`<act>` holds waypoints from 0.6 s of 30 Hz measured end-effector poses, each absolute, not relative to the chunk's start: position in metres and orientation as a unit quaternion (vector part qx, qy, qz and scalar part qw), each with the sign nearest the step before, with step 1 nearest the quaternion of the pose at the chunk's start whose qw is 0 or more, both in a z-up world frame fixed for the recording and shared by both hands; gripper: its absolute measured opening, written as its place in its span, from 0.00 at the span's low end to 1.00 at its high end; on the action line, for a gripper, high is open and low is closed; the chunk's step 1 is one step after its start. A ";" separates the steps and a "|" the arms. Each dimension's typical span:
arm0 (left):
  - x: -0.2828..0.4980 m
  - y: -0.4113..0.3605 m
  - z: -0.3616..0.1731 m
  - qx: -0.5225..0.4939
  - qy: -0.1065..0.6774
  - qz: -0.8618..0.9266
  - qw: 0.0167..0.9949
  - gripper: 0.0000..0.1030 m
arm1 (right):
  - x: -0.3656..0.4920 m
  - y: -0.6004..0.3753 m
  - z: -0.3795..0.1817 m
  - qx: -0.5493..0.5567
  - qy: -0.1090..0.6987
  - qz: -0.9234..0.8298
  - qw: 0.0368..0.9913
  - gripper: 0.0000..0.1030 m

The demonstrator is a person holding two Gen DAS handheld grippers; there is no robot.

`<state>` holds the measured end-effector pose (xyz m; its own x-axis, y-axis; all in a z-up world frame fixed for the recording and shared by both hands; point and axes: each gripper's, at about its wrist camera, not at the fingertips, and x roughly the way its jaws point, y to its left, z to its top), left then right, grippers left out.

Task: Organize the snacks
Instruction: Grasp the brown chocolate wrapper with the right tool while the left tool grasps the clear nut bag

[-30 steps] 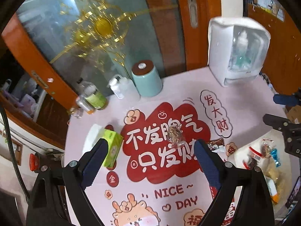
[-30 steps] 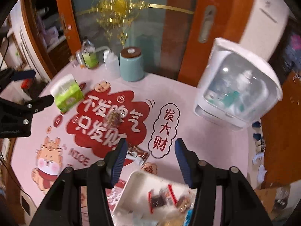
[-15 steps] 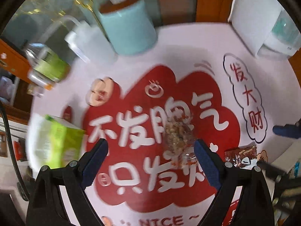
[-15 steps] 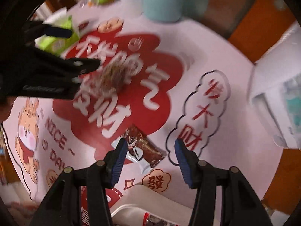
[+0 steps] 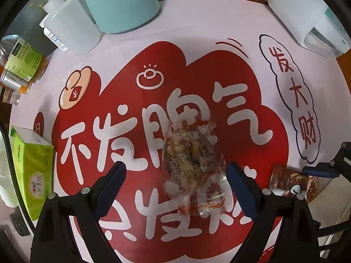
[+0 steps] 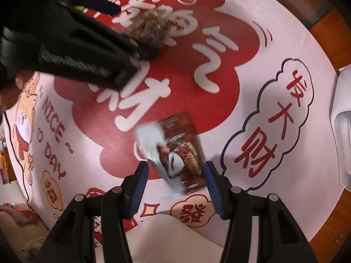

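A clear-wrapped brown snack (image 5: 190, 164) lies on the red print of the table mat. My left gripper (image 5: 175, 188) is open just above it, its near end between the fingers. A red-brown and white snack packet (image 6: 175, 151) lies on the mat; my right gripper (image 6: 175, 184) is open with the packet's near end between the fingers. The packet also shows in the left wrist view (image 5: 285, 180), with the right gripper's tip (image 5: 318, 172) beside it. The left gripper (image 6: 72, 41) shows in the right wrist view over the clear-wrapped snack (image 6: 147, 26).
A teal canister (image 5: 120, 2), a white squeeze bottle (image 5: 70, 26), a green-labelled bottle (image 5: 19, 59) and a white appliance (image 5: 307, 15) stand at the back. A green tissue box (image 5: 33, 173) is at the left. A white tray's rim (image 6: 175, 236) is below the right gripper.
Both grippers have come down close to the mat. The left one now straddles the clear-wrapped snack and the right one straddles the red-brown packet. Both stayed open.
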<state>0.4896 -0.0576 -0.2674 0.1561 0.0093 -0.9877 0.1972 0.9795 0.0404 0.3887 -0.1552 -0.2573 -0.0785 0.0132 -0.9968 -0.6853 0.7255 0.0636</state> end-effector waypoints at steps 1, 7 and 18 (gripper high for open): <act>0.490 -0.057 -0.269 0.078 0.648 -0.061 0.755 0.89 | 0.388 -0.157 -0.261 -0.243 0.686 0.274 0.629 0.53; 0.495 -0.049 -0.282 0.073 0.654 -0.060 0.751 0.89 | 0.397 -0.166 -0.258 -0.214 0.686 0.260 0.645 0.37; 0.491 -0.050 -0.292 0.074 0.656 -0.069 0.748 0.85 | 0.400 -0.191 -0.255 -0.175 0.683 0.228 0.672 0.36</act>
<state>0.4906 -0.0502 -0.2920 0.1296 -0.0062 -0.9916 0.1996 0.9797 0.0200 0.4001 -0.1905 -0.2546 -0.0357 0.0679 -0.9970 -0.5451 0.8349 0.0764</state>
